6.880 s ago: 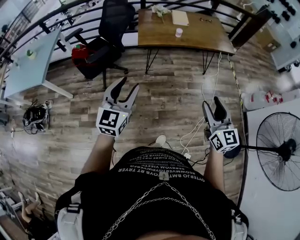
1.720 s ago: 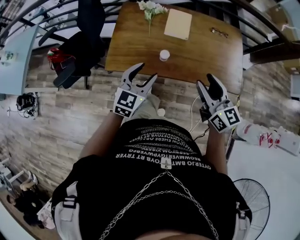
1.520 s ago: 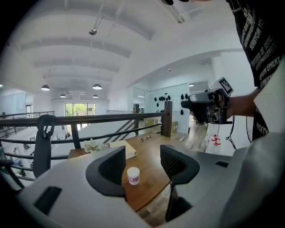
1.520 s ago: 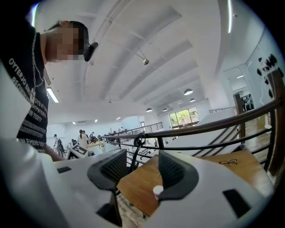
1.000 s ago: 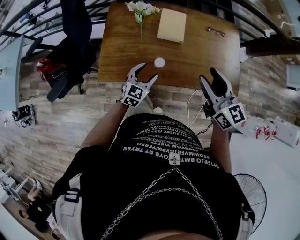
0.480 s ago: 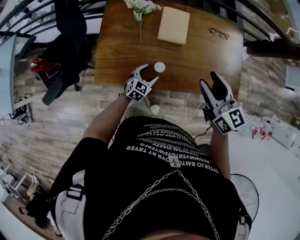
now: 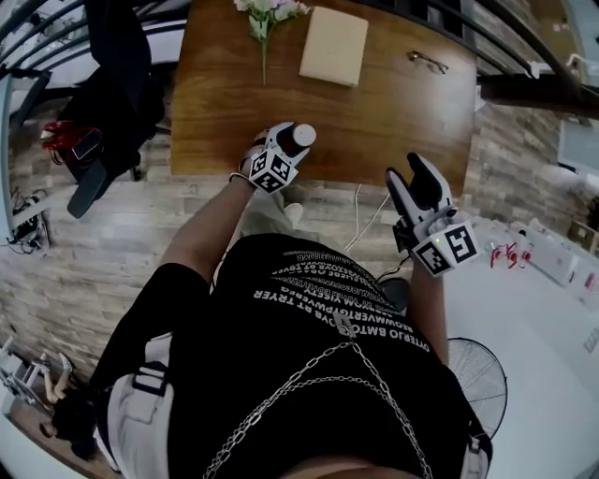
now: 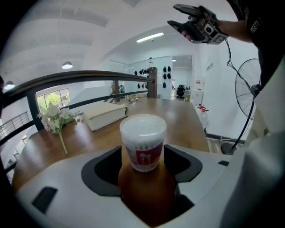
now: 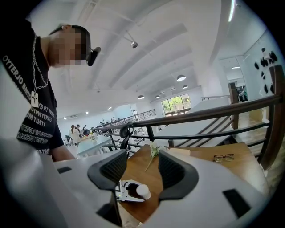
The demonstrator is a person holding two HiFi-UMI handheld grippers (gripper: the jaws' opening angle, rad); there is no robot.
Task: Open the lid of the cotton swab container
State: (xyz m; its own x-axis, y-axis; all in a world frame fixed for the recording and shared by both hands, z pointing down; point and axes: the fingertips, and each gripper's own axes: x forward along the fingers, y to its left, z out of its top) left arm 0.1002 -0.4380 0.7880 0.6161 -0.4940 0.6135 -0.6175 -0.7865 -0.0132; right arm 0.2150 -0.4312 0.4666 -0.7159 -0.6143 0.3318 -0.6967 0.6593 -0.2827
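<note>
One wooden table (image 7: 374,112) beside black railing (image 8: 89,76)

Table (image 7: 393,112): swab container (image 7: 303,134), book (image 7: 334,45), flowers (image 7: 267,11), glasses (image 7: 427,62)

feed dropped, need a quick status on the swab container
Left gripper open, fingers flanking cotton swab container, not squeezing. Right gripper open, empty. Lid on. Nothing in the way.

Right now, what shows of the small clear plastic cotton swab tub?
The small clear plastic cotton swab tub is a round cylinder with a translucent lid on, white swab tips packed inside and a red label. It stands upright near the wooden table's front edge, between the left gripper's open jaws, apart from both pads.
</note>
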